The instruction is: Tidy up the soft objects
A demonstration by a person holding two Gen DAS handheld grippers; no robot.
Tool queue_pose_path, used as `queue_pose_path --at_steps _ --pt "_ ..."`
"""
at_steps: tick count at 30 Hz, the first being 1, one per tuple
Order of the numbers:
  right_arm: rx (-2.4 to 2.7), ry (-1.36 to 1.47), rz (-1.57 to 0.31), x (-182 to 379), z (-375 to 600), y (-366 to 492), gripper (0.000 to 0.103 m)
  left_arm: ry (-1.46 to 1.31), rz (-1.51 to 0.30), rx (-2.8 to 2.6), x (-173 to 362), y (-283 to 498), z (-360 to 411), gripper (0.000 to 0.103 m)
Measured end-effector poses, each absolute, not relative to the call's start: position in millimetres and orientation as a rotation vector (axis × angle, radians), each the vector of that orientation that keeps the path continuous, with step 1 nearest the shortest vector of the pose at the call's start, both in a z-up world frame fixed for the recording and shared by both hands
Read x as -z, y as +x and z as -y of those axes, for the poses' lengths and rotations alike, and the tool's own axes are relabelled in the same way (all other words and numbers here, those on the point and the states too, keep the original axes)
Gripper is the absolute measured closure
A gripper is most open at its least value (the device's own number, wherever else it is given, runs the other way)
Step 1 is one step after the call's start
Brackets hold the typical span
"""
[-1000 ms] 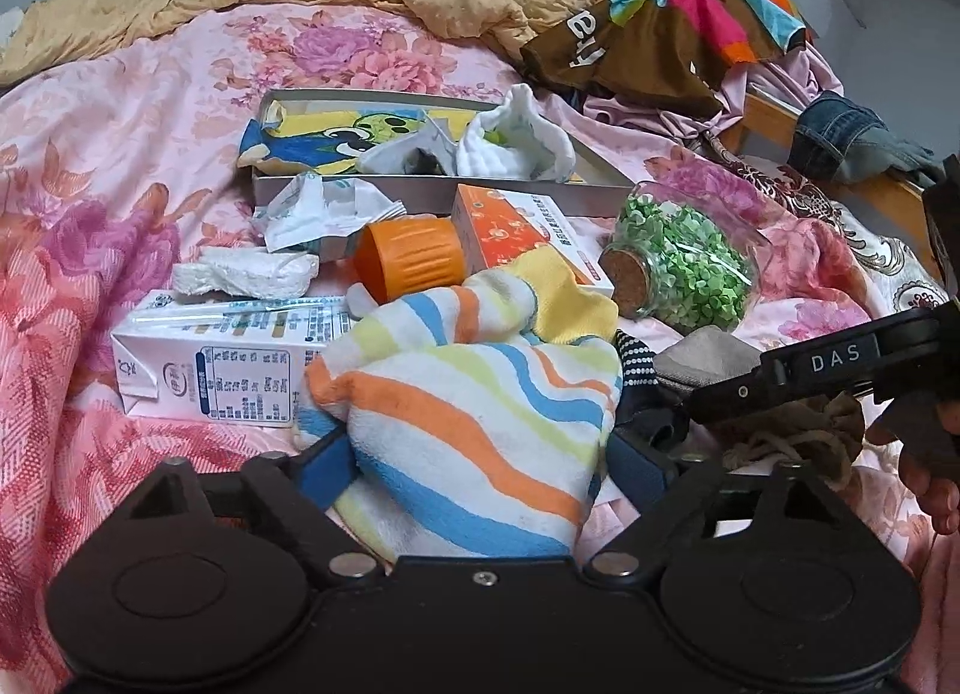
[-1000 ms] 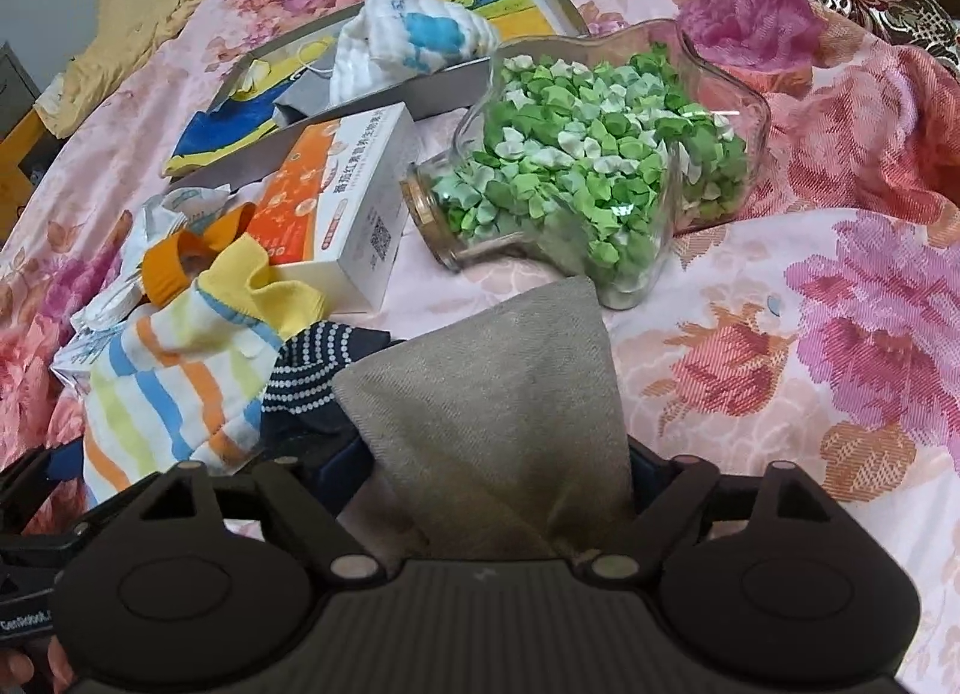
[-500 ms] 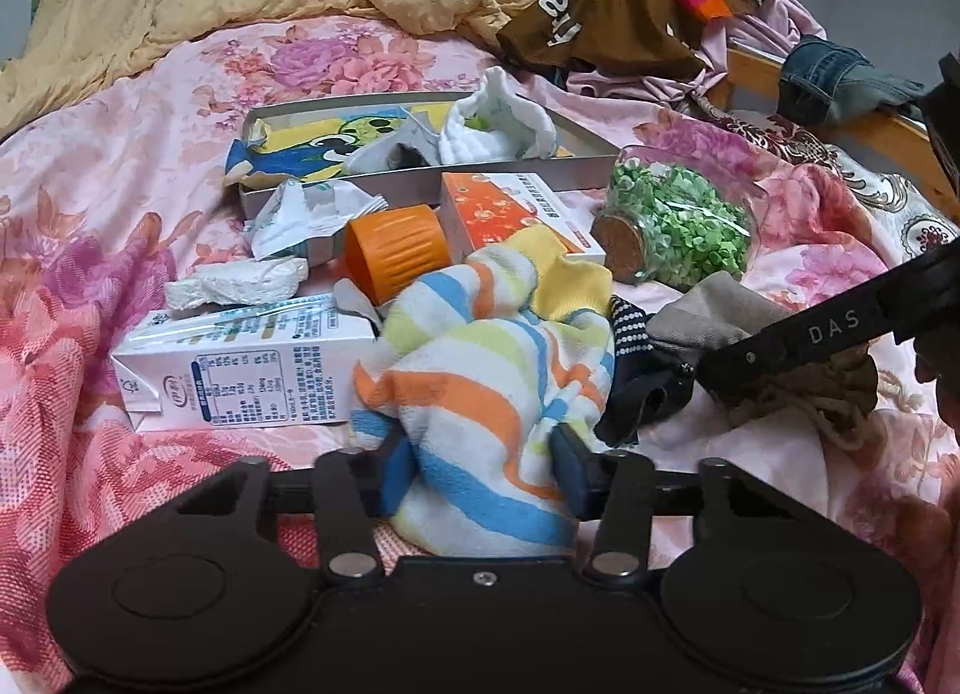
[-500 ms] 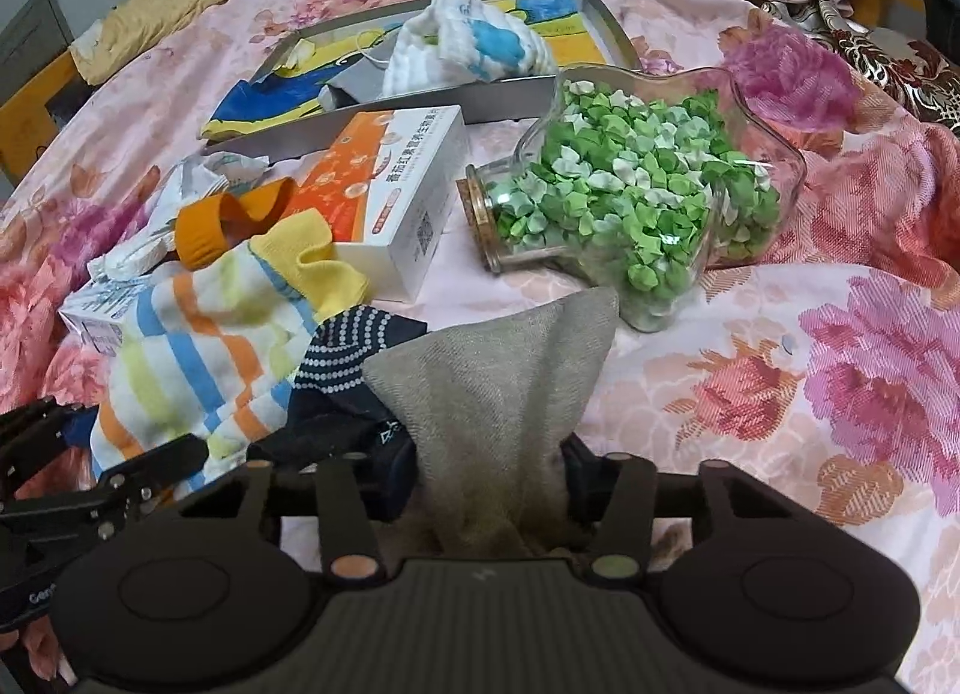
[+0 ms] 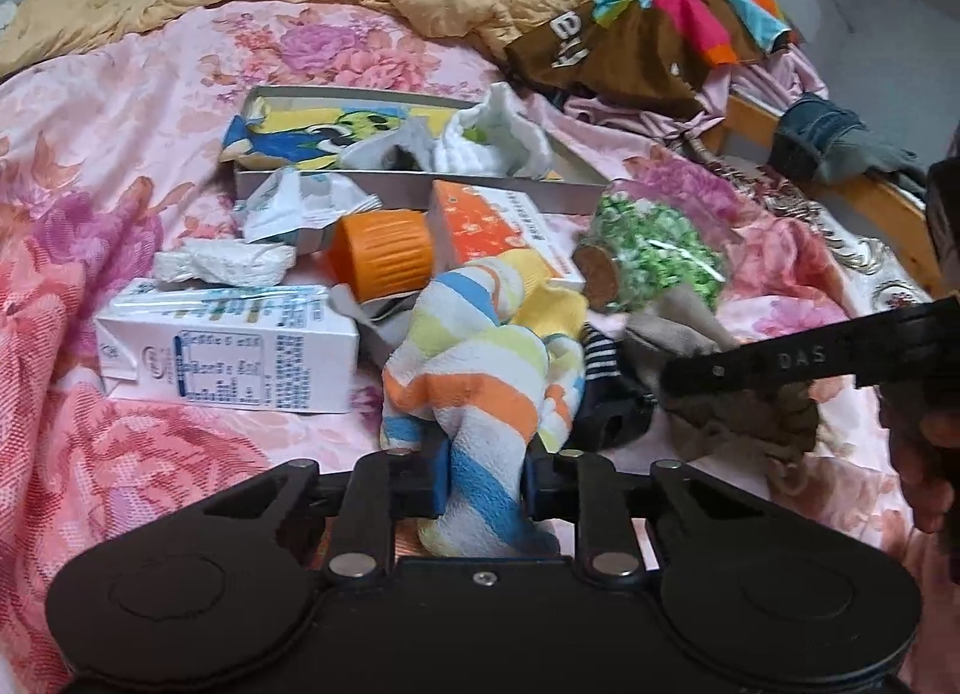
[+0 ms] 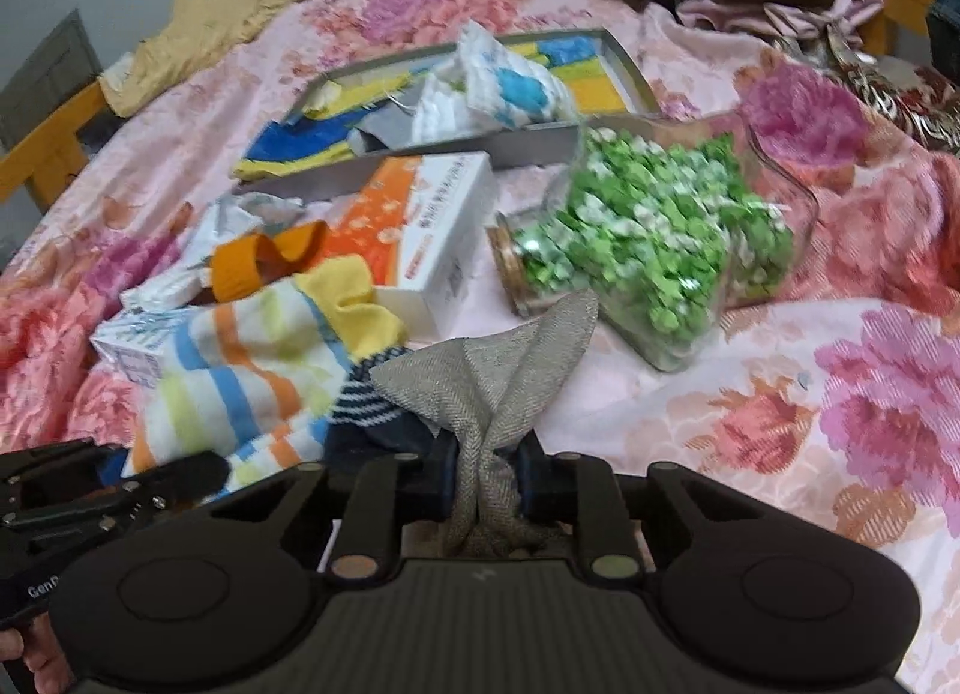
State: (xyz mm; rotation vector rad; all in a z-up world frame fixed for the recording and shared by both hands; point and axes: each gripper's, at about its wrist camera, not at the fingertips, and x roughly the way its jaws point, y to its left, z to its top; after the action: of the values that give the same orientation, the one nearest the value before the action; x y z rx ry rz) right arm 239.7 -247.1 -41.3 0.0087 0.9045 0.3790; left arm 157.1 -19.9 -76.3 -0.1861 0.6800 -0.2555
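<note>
Pastel rainbow stripes on the sock (image 5: 474,376), plain grey-beige herringbone cloth (image 6: 504,376), pink floral bedspread (image 6: 780,394), green-and-white jar (image 6: 648,232) filling.

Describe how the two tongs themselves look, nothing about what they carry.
Both are matte black plastic. The left tongs have two round discs on the body, silver pivot screws and blue pads. The right tongs match, with a ribbed body; their side arm reads "DAS".

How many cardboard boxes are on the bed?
2: the white carton left of the striped sock, and the orange box before the tray. Others may be hidden.
</note>
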Motion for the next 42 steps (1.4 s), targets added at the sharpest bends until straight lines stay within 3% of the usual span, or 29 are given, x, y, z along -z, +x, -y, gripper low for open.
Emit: queue_pose_path --at_steps 21,42 --pt "-0.492 0.071 -0.607 8.7 247.9 221.3 0.081 -0.379 -0.549 0.293 40.0 138.7 8.7 0.083" --pt "-0.514 0.097 -0.565 4.4 250.7 218.5 0.080 -0.457 -0.533 0.267 25.4 138.0 -10.6 0.083"
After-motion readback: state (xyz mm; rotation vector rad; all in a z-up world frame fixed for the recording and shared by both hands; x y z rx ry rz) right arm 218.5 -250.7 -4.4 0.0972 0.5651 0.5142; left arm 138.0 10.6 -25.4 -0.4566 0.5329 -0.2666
